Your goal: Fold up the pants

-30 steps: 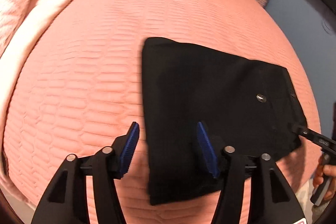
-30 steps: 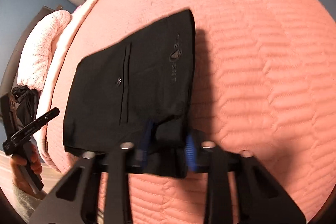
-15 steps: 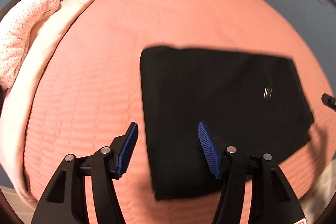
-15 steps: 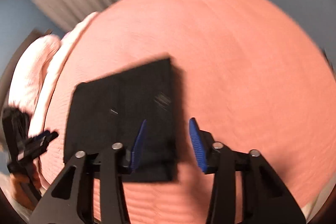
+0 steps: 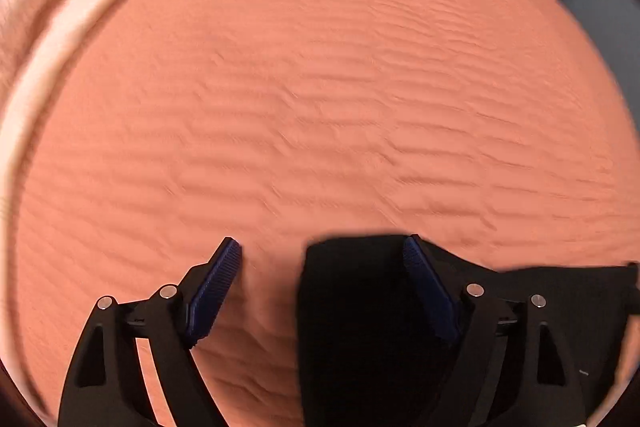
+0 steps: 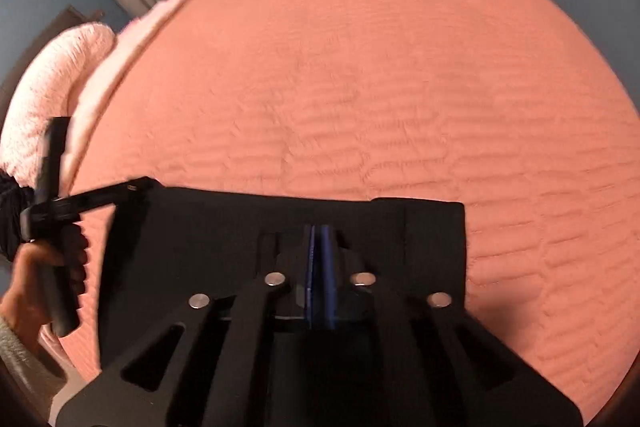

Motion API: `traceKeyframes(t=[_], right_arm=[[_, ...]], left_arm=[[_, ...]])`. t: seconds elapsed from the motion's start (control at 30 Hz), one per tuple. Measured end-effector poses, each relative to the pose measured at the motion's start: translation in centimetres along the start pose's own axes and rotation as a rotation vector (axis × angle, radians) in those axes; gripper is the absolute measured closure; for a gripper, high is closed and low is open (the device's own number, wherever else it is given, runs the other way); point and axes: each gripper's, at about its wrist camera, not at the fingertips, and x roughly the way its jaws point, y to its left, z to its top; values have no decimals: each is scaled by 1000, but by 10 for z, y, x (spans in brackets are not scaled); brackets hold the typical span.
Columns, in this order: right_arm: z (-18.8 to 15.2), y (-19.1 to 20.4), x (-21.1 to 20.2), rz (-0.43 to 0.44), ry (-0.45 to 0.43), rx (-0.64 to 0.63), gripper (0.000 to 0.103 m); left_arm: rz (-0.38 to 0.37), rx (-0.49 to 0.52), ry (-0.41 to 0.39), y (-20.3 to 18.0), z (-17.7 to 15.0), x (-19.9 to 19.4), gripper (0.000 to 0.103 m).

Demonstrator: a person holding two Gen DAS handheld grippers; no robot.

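The black pants (image 6: 248, 239) are seen folded into a compact rectangle on the salmon quilted bedspread (image 6: 380, 87), close to the bed's near edge, with the long pale pillow (image 6: 52, 83) along the far left side. In the right wrist view the right gripper (image 6: 319, 259) is held above the middle of the folded stack with its blue pads pressed flat together; no cloth can be made out between them, so it appears closed on nothing. The left gripper (image 5: 320, 287) is spread wide, its blue pads (image 5: 214, 291) well apart; the left corner of the pants lies below the gap, one finger over the cloth and the other over bare bedspread, and nothing is held. Whether either tool touches the fabric cannot be told, as both views are blurred.

The folding itself is judged to be essentially done: edges are stacked and the bundle reads as a neat block. The step in hand is taken to be the finish, either a last pressing flat or a clearing away of the tools. If a further move is wanted, it calls for the stack to be left square: any contact should be made straight down, not dragged sideways, since a slide across the quilted surface could shift the top layer and open the fold
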Motion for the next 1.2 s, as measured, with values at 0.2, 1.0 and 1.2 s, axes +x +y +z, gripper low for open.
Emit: traceKeyframes(t=[0.2, 1.0, 1.2], right_arm=[[-51, -34, -19, -99, 52, -17, 101], [-184, 17, -125, 113, 54, -109, 97], [-220, -8, -93, 73, 191, -35, 103]], left_arm=[[26, -110, -38, 17, -2, -32, 34], [15, 58, -78, -47, -240, -128, 25], [69, 61, -49, -51, -230, -112, 17]])
